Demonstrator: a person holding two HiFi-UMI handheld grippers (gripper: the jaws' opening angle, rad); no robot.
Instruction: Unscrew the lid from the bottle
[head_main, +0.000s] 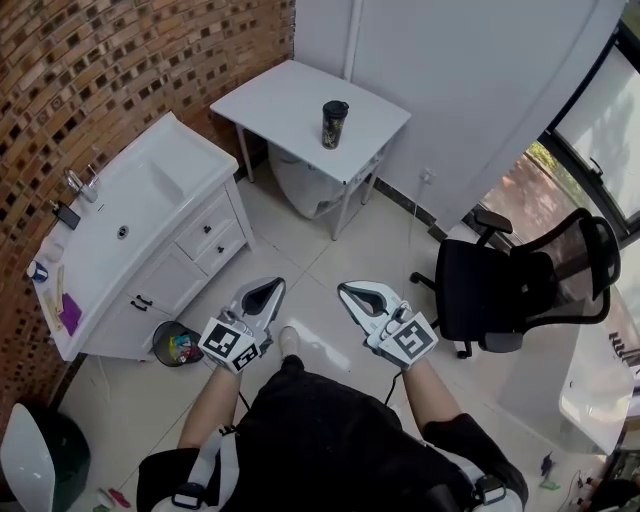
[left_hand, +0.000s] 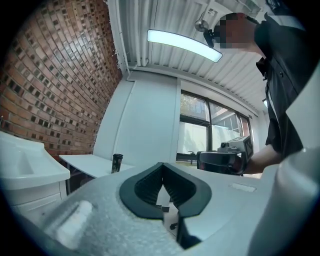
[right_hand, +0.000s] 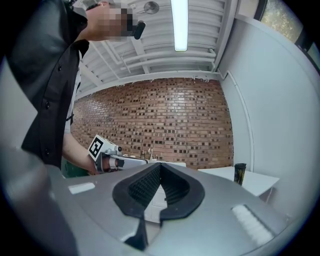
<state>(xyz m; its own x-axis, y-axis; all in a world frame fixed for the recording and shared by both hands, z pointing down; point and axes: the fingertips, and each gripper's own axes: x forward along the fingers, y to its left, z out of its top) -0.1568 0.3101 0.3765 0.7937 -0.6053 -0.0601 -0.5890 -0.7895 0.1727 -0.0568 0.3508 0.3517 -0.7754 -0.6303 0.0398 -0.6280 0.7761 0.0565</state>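
**Bottle untouched, both grippers empty and well short of the table**

Here is the picture from above. The dark cylindrical bottle (head_main: 335, 126) stands upright on the small white square table (head_main: 290, 100), dead ahead at 12 o'clock against the far wall. Its black lid (head_main: 336, 104) looks seated on top, so as far as I can judge nothing has been unscrewed yet.

The person stands mid-room on the pale tiled floor (head_main: 330, 255), well apart from that table. The left gripper (head_main: 264, 291) is held out low at about 11 o'clock. Its own view shows the ribbed dark pads pressed together with nothing between them. The right gripper (head_main: 352, 293) sits at about 1 o'clock with its jaws fully closed too, and it has hold of nothing.

A white sink cabinet (head_main: 190, 235) runs along the brick wall at 10 o'clock. A black office chair (head_main: 500, 285) waits at 3 o'clock.

So the whole job lies ahead. The person has to close the distance, open the jaws, steady the bottle body with one gripper, take the lid with the other, then twist it off.
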